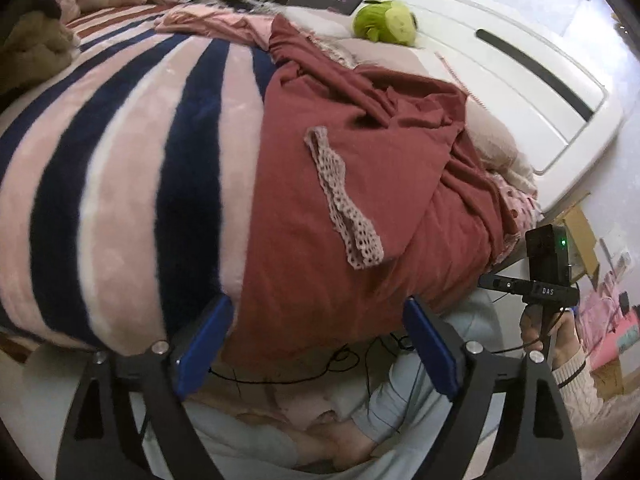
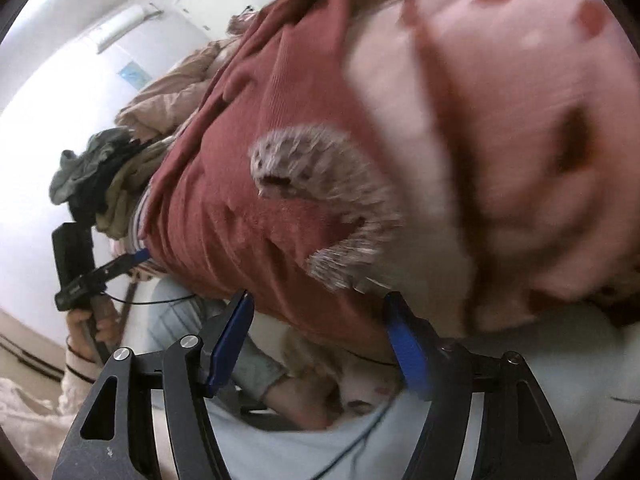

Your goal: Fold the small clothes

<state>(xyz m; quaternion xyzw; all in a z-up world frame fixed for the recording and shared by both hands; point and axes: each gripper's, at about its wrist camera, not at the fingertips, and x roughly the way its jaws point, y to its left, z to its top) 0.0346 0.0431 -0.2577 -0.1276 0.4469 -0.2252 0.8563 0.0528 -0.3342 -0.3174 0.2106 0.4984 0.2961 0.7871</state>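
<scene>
A dark red garment with a beige lace strip lies spread on the bed, its lower hem hanging over the near edge. My left gripper is open, its blue pads wide apart just below the hem, holding nothing. My right gripper is open and empty too, at the garment's edge; the lace shows blurred there. The right gripper also shows in the left wrist view, off the garment's right side.
A pink, navy and white striped blanket covers the bed left of the garment. A green plush toy sits by the white headboard. Piled clothes lie at the far side. My legs and cables are below the grippers.
</scene>
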